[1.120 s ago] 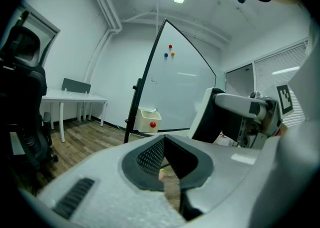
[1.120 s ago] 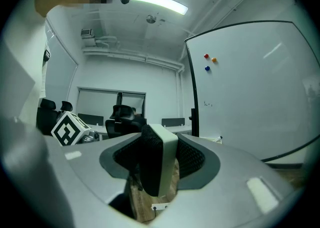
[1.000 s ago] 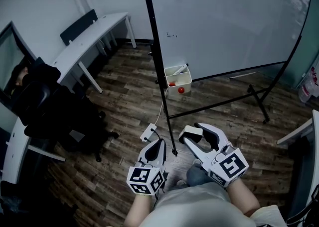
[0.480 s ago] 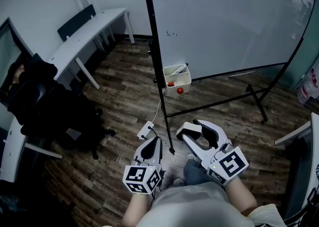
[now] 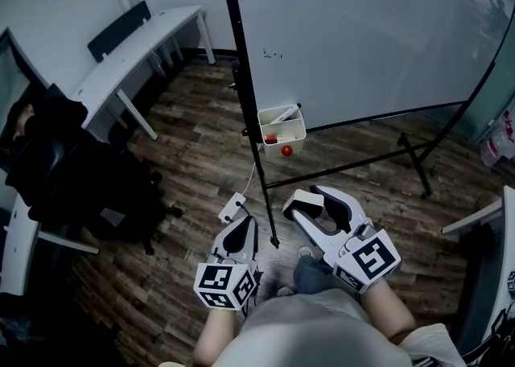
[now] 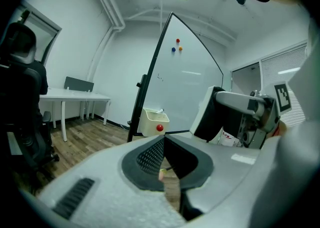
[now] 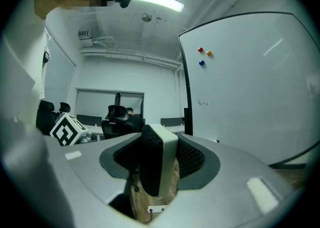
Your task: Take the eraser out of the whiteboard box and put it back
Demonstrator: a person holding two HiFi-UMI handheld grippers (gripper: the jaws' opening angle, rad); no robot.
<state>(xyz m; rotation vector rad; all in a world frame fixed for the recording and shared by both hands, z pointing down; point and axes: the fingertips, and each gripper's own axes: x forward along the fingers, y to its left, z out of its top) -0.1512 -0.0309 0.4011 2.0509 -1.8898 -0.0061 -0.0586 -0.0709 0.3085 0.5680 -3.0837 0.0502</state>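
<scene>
Right tongs [image 5: 312, 199] edged forward, board post [image 5: 242, 76] ahead

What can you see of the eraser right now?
The eraser is a small block with a pale, plastic-looking shell on one face and a dark, felt-like pad on the other. It stands on edge between the pads of the right gripper, which is clamped on it. It is out of the box on the whiteboard frame and is held well short of it, above the wood floor. Nothing else touches it.
</scene>
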